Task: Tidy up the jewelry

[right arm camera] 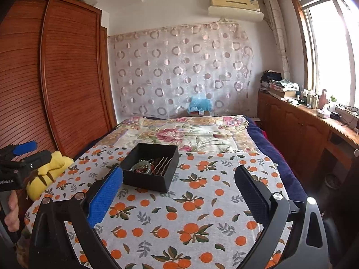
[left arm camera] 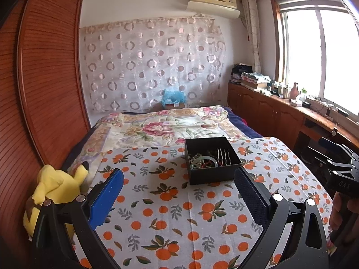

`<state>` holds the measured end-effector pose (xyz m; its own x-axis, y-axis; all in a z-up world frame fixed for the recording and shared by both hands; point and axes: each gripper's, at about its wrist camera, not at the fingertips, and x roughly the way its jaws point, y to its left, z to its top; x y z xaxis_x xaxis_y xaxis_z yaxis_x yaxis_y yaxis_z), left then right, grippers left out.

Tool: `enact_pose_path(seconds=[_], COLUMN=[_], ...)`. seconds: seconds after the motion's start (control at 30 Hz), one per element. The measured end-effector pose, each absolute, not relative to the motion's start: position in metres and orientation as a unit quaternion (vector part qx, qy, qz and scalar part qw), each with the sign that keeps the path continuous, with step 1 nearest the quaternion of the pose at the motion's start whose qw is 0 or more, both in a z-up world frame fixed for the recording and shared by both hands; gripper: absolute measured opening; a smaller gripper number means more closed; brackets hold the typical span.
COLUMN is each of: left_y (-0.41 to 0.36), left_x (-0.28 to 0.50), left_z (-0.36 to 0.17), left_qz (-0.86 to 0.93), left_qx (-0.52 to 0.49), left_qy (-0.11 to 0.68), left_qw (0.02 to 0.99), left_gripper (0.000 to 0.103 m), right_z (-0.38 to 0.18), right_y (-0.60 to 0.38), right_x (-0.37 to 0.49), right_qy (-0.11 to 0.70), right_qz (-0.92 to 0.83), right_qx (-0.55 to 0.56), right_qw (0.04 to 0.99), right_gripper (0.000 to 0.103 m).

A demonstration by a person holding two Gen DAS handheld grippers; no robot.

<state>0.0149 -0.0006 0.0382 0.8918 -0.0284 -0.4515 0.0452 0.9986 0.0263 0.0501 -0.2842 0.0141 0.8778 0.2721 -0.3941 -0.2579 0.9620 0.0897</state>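
Observation:
A black open box (left arm camera: 212,160) sits on an orange-print cloth (left arm camera: 170,213) on the bed. It holds a green bangle (left arm camera: 205,159), beaded strings and wavy hairpins (left arm camera: 223,153). My left gripper (left arm camera: 179,177) is open and empty, held above the cloth just short of the box. In the right wrist view the box (right arm camera: 150,167) lies ahead to the left, with the bangle (right arm camera: 141,165) and hairpins (right arm camera: 163,164) inside. My right gripper (right arm camera: 179,174) is open and empty, to the right of the box. Each gripper shows at the edge of the other's view.
A yellow plush toy (left arm camera: 52,192) lies at the cloth's left edge beside a wooden wardrobe (left arm camera: 44,78). A floral quilt (left arm camera: 166,125) covers the bed beyond the cloth. A wooden counter (right arm camera: 314,121) with bottles runs under the window on the right.

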Motion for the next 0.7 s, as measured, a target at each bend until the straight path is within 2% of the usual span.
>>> enact_pose_path(seconds=[0.7], left_y=[0.0001], left_x=[0.0123], left_z=[0.0385], left_qz=[-0.017], left_qx=[0.019], left_qy=[0.227], left_qw=[0.973], left_gripper=[0.095], right_z=[0.0133], right_y=[-0.2819], right_x=[0.0482], right_qy=[0.207], right_qz=[0.138], right_qx=[0.017], right_qw=[0.968], right_gripper=[0.1])
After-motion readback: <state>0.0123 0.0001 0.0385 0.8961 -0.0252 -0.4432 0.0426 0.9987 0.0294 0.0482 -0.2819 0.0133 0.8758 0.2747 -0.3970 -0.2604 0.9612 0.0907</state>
